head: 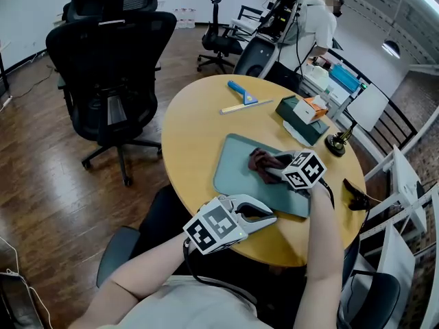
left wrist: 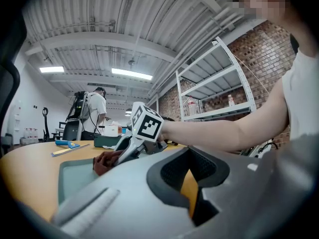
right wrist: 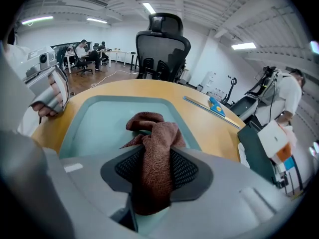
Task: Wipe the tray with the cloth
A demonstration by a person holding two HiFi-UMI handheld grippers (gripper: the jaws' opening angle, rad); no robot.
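Office chair (head: pixel 110 67) is standing on the wood floor at far left, well apart from the round wooden table (head: pixel 195 115). Left gripper (head: pixel 269 218) is sitting over the table's near rim, pointing right, just beside the near edge of the tray (head: pixel 236 163). Its jaws are pressing together with nothing between them (only a sliver of tabletop is showing through in the left gripper view (left wrist: pixel 192 183)). The grey-green tray is lying flat in the middle of the table. The brown cloth (head: pixel 263 162) is lying bunched on the tray's right half. Right gripper (head: pixel 276 173) is clamping on that cloth; in the right gripper view (right wrist: pixel 152 183) the cloth (right wrist: pixel 154 153) is running up between the jaws and its free end is resting on the tray (right wrist: pixel 99 118). Beyond the tray, a blue scraper (head: pixel 241 92) and a long ruler (head: pixel 245 106) are lying just beside each other. A dark green box (head: pixel 300 118) is sitting near the right rim. A person (head: pixel 315 19) is bending over a bench in the back right.
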